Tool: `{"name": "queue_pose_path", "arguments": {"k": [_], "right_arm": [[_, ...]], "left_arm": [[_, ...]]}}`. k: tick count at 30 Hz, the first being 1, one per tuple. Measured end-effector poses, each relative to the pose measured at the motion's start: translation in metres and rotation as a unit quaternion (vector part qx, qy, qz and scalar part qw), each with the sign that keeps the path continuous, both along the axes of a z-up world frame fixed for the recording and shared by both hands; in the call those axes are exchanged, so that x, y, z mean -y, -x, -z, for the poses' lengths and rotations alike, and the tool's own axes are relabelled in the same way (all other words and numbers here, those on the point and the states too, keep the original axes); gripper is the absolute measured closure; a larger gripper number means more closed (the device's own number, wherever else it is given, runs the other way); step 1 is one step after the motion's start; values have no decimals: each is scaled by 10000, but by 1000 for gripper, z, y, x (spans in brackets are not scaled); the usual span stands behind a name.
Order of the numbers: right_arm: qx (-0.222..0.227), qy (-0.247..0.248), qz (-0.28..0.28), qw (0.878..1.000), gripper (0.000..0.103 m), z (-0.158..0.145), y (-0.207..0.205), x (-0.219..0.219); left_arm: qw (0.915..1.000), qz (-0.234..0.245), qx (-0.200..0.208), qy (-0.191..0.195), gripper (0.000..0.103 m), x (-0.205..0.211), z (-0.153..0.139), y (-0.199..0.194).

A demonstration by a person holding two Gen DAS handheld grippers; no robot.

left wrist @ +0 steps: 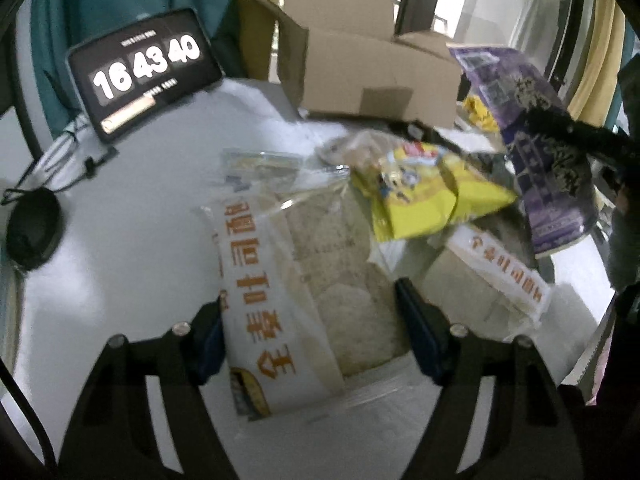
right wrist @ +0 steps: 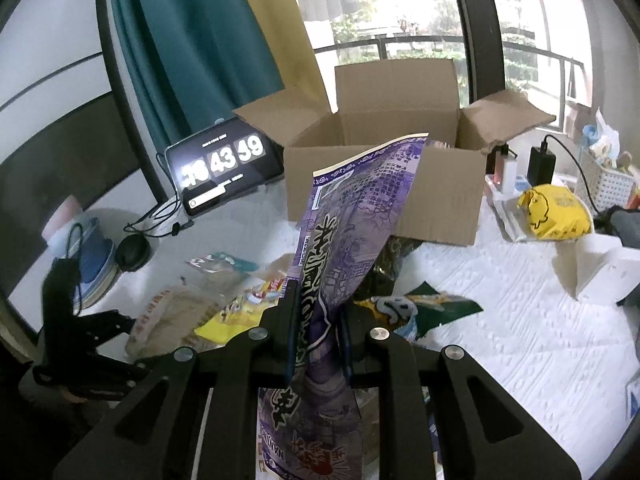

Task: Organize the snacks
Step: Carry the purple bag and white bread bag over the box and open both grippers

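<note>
Right wrist view: your right gripper (right wrist: 318,332) is clamped on a glossy purple snack bag (right wrist: 352,216), a long crinkled foil packet that rises tilted in front of the open cardboard box (right wrist: 384,184), whose matte brown flaps are folded outward. In the left wrist view, your left gripper (left wrist: 310,328) stands wide apart around a clear plastic pack of pale rice crackers (left wrist: 304,280) with an orange-lettered white band; its pads sit just beside the wrapper's edges, without a visible squeeze. A shiny yellow chip bag (left wrist: 424,196) lies puffed beside it, overlapping the pile. Everything rests on a white embossed table covering (right wrist: 520,300). A tablet clock (left wrist: 144,68) leans at the back, teal and mustard curtains (right wrist: 192,40) hang behind, and a window with a balcony railing (right wrist: 440,44) shows greenery.
</note>
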State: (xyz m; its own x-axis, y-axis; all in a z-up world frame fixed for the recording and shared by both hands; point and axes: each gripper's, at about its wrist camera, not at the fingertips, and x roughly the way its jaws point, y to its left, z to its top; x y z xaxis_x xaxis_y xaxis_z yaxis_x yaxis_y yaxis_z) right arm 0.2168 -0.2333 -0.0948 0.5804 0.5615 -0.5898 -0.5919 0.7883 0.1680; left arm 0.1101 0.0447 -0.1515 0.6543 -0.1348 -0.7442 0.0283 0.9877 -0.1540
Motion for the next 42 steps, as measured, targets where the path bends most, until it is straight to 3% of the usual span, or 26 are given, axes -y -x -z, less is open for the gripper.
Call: {"name": "queue_pose_path", "arguments": {"k": [11, 22, 42], "right_arm": [[278, -17, 54, 9996, 85, -25, -11, -5], [471, -56, 177, 9987, 85, -45, -29, 0], [754, -133, 450, 9960, 85, -70, -92, 12]], "left_arm": [[9974, -167, 700, 9, 27, -22, -50, -1], [9897, 50, 1424, -160, 27, -17, -98, -47], [9772, 376, 2014, -554, 27, 1, -145, -145]]}}
